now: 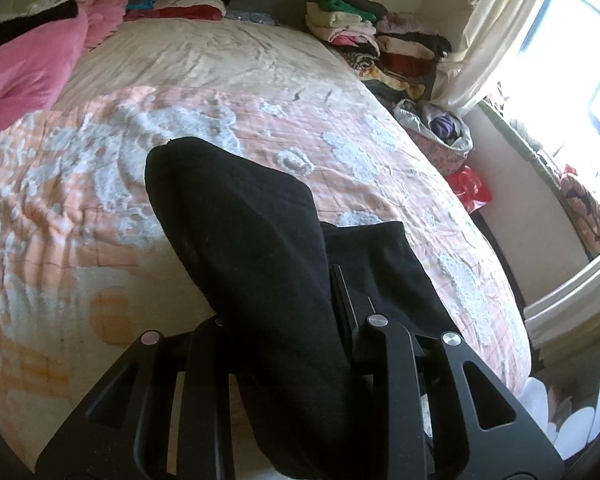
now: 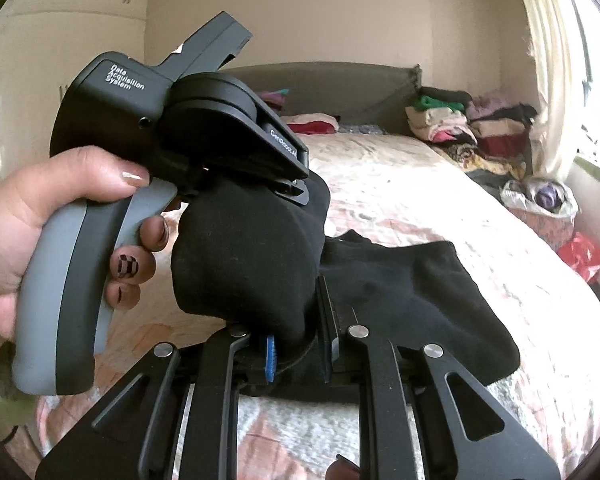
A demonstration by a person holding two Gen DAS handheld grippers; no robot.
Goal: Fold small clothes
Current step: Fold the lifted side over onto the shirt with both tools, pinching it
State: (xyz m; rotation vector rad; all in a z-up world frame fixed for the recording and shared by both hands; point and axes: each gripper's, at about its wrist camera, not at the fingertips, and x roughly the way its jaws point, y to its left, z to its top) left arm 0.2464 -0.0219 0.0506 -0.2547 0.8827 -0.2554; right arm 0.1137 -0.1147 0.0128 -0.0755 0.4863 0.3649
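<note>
- A bed [image 1: 228,80] under a peach-and-white floral quilt [image 1: 80,184].
- A pink blanket [image 1: 28,68] bunched at the bed's far left.
- Stacks of folded clothes [image 2: 460,120] by the grey headboard [image 2: 340,88].
- A cream curtain [image 1: 496,28] beside the bright window [image 1: 572,60].
- A red bag [image 2: 582,256] on the floor beside the bed.

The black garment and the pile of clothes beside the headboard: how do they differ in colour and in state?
The black garment is one dark piece; the pile of clothes mixes green, cream, pink and dark red. The garment is gripped by the left gripper and right gripper; the pile lies untouched, folded and stacked. Both are on the bed.
</note>
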